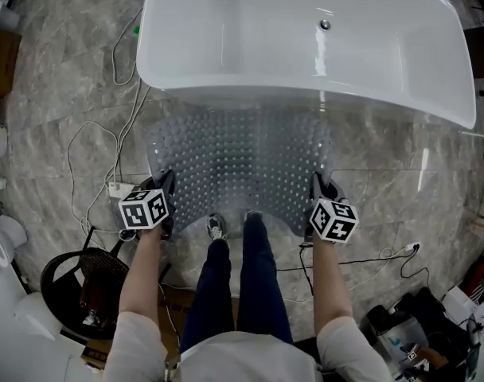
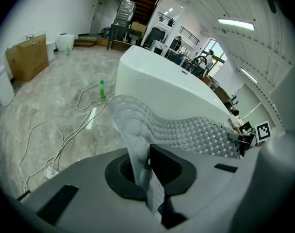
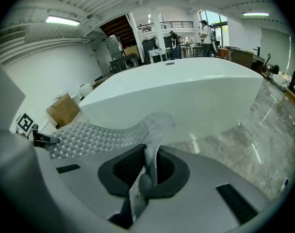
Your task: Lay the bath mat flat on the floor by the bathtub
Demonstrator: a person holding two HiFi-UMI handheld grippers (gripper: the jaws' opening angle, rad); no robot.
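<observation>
A clear, bumpy bath mat (image 1: pixel 240 165) hangs stretched between my two grippers, just in front of the white bathtub (image 1: pixel 306 38). My left gripper (image 1: pixel 164 188) is shut on the mat's near left corner, and the mat (image 2: pixel 186 130) runs from its jaws toward the tub (image 2: pixel 162 89). My right gripper (image 1: pixel 319 188) is shut on the near right corner, where the mat (image 3: pixel 99 135) sags away to the left under the tub (image 3: pixel 186 96). The mat's far edge lies by the tub's base.
White cables and a power strip (image 1: pixel 119 189) trail over the marble floor at left. A black stool (image 1: pixel 83 281) stands at the near left, bags and gear (image 1: pixel 417 325) at the near right. The person's legs and shoes (image 1: pixel 216 228) stand just behind the mat.
</observation>
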